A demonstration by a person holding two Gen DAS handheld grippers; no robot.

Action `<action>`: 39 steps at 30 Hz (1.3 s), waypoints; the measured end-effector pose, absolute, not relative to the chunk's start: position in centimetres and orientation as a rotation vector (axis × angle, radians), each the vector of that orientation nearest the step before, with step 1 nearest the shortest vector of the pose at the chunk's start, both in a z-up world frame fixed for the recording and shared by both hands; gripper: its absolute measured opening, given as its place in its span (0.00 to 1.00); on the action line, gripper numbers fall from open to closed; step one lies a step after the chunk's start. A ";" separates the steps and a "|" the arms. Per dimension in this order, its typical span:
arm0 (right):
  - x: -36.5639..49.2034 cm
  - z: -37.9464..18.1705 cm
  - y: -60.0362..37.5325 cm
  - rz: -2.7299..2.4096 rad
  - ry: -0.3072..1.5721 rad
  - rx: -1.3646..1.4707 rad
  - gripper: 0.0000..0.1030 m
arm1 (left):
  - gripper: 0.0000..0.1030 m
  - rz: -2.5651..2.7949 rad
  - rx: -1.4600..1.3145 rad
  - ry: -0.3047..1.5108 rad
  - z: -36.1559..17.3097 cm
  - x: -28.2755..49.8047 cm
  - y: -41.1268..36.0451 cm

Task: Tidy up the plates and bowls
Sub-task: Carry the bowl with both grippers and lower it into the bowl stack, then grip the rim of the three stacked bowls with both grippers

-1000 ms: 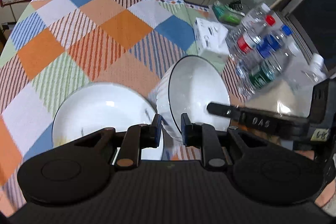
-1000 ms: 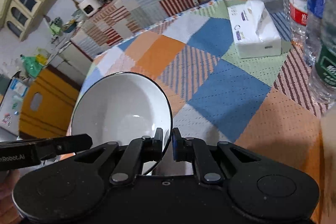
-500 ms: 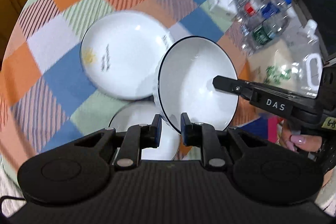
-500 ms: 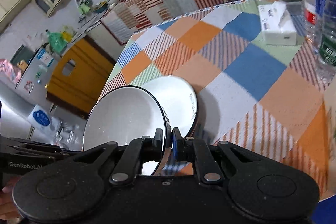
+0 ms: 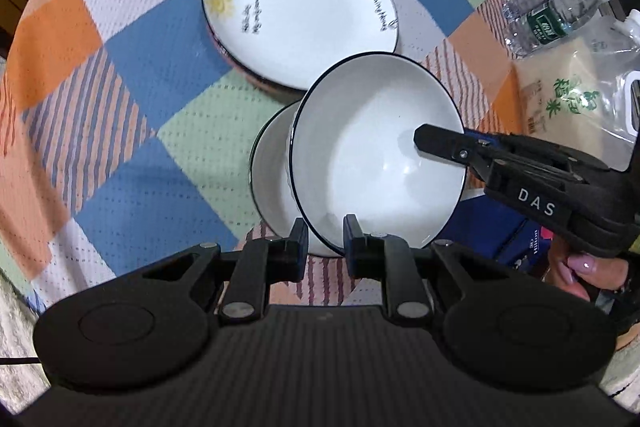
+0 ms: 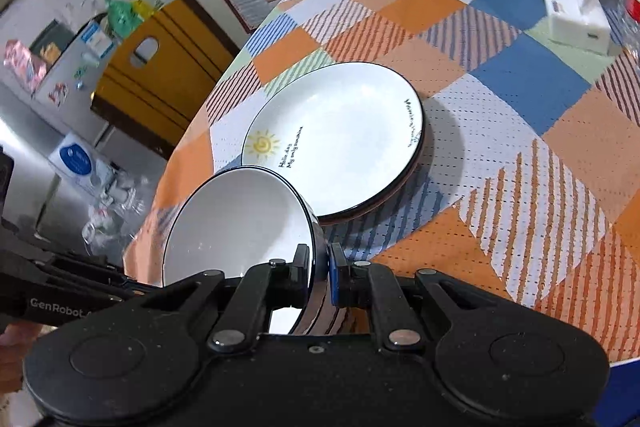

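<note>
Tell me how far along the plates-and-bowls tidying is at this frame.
Done: the plates look stacked, the sun-print one on top. In hand: both the left gripper and the right gripper are shut on the rim of one bowl, tilted above a second bowl on the tablecloth. Left: nesting the held bowl, probably into that second bowl.

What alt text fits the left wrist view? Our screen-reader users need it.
Both grippers, left and right, clamp the rim of a tilted white bowl above a second bowl. Beyond lies a sun-printed plate on a checked tablecloth.
</note>
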State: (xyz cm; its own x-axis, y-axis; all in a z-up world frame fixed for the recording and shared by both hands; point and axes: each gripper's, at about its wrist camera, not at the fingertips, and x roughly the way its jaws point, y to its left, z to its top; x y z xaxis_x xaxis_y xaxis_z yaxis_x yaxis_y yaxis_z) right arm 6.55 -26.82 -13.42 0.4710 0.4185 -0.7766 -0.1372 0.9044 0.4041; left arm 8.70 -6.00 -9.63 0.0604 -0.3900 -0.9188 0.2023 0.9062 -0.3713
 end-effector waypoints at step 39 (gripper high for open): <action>0.9 -11.7 -24.2 0.450 0.942 -0.140 0.55 | 0.28 -0.481 -0.077 1.205 -10.2 7.5 -1.8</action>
